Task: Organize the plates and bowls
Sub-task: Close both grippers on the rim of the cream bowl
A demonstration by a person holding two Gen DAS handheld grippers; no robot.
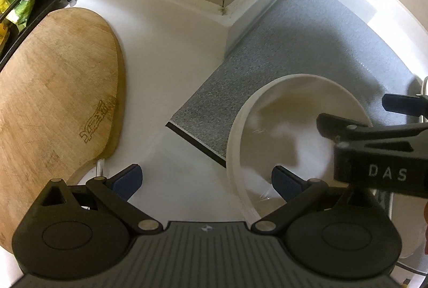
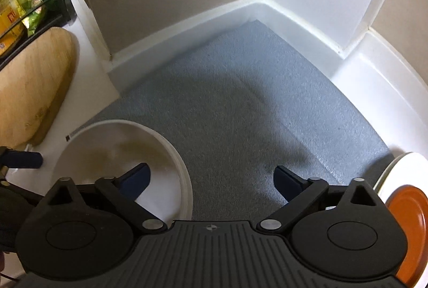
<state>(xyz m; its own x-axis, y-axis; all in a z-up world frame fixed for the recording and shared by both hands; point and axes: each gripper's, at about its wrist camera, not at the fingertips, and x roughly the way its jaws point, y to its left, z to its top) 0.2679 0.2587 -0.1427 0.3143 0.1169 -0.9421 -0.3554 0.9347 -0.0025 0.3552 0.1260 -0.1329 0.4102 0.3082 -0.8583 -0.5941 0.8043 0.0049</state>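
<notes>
Left wrist view has the round white ceramic bowl (image 1: 294, 138) sitting at the near edge of the grey woven mat (image 1: 307, 47) on the white bench (image 1: 165, 74), oval wooden cutting board (image 1: 53, 90) well off to its left. Left gripper (image 1: 206, 178) and right gripper (image 2: 212, 181) are both spread wide, holding nothing. Orange plate (image 2: 409, 229) on a white plate (image 2: 401, 167) pokes in at far right.
</notes>
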